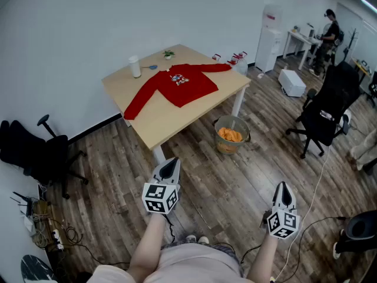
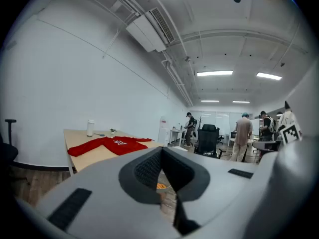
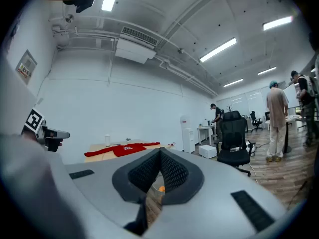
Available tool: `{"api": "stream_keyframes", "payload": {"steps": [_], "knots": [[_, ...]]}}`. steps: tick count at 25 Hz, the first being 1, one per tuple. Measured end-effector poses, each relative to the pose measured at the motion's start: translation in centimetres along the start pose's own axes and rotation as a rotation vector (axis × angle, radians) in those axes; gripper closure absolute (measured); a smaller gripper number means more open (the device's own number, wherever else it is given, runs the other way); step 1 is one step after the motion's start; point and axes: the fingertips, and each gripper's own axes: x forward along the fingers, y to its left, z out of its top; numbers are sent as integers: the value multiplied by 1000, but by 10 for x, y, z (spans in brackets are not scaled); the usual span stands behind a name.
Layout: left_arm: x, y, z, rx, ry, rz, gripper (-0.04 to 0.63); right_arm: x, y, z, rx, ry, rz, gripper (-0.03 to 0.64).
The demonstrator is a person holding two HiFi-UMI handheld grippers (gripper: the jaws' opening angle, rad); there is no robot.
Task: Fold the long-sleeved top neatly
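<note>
Item: red long-sleeved top [image 1: 177, 86], lying unfolded on the tabletop [image 1: 171, 122]; both claws closed, holding nothing.

Detail: the top is lying flat with its sleeves stretching out to either side, a white bottle [image 1: 135, 66] standing near it at the far edge. A bin [image 1: 231, 135] holding something orange is sitting on the wooden floor beside the tabletop. The left claw [image 1: 170, 164] and right claw [image 1: 283, 187] are hovering over the floor, well apart from the tabletop, pointing roughly level toward it, jaws pressing together, forearms reaching forward side by side.
</note>
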Motion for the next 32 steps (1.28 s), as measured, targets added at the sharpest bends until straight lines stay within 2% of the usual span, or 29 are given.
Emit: {"api": "stream_keyframes", "payload": {"steps": [19,29,32], "knots": [[1,-1,-5,-4,9,10,594,2,-2,-2,0,-1,5,609],[3,1,-9,-32,1,-5,592,8,16,-2,6,-6,64,607],[3,1,-6,-44,-20,-34,585,9,21,3,30,-30,81,603]]}}
